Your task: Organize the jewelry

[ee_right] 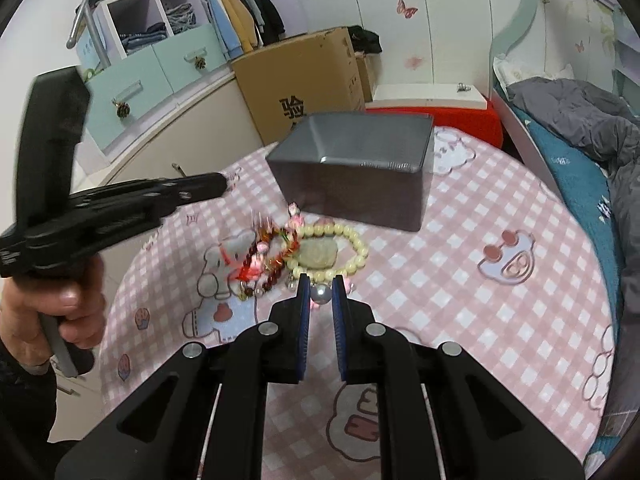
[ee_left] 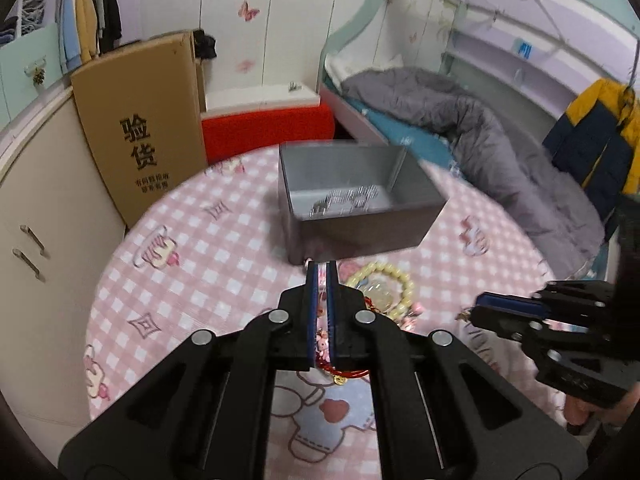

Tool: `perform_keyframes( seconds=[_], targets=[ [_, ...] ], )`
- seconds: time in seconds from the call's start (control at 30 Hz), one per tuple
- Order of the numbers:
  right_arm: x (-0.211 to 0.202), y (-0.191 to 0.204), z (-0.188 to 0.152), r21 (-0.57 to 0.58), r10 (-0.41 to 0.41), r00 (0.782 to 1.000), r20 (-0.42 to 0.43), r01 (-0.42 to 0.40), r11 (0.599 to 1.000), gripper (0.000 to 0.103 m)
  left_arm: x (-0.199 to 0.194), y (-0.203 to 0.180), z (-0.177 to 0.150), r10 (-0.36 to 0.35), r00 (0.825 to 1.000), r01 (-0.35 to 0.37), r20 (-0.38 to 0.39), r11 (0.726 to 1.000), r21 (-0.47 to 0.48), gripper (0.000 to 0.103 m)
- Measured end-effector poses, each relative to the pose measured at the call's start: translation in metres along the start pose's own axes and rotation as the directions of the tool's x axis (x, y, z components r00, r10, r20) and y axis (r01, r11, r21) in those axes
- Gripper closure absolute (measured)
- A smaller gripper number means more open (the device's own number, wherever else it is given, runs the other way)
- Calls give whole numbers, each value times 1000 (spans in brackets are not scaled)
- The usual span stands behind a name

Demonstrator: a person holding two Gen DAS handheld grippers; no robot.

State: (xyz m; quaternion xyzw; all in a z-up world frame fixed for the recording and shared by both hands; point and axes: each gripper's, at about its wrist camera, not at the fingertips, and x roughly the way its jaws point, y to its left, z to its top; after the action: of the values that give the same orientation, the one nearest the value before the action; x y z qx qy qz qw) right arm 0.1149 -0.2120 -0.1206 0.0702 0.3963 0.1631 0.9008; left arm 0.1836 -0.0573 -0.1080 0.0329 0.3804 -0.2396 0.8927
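Progress: early | silver chain (ee_left: pixel 344 200) lying in grey box (ee_left: pixel 416 204) | bead bracelet (ee_right: pixel 352 246), red trinkets (ee_right: pixel 264 264) waiting on desk (ee_right: pixel 480 312) | left gripper (ee_left: pixel 321 270) nearly together, seemingly unloaded | right gripper (ee_right: pixel 321 286) apart, straddling grey pearl (ee_right: pixel 321 294).

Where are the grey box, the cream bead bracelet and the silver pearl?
grey box (ee_right: pixel 352 184), right wrist view, front wall
cream bead bracelet (ee_right: pixel 357 243), right wrist view, right-hand beads
silver pearl (ee_right: pixel 321 294), right wrist view, its centre
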Motion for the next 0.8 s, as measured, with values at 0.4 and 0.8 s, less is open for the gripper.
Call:
perform_keyframes(
  seconds=[0.4,0.8],
  targets=[
    [-14,-3,23,-12,-6,999,51,7,1000,93,-2,1,-14,23,999,-20,-40,998,62,98],
    [-8,-11,8,30,-18,1000,14,18,999,93,40,10,-44,108,990,-105,-93,994,28,19]
  ],
)
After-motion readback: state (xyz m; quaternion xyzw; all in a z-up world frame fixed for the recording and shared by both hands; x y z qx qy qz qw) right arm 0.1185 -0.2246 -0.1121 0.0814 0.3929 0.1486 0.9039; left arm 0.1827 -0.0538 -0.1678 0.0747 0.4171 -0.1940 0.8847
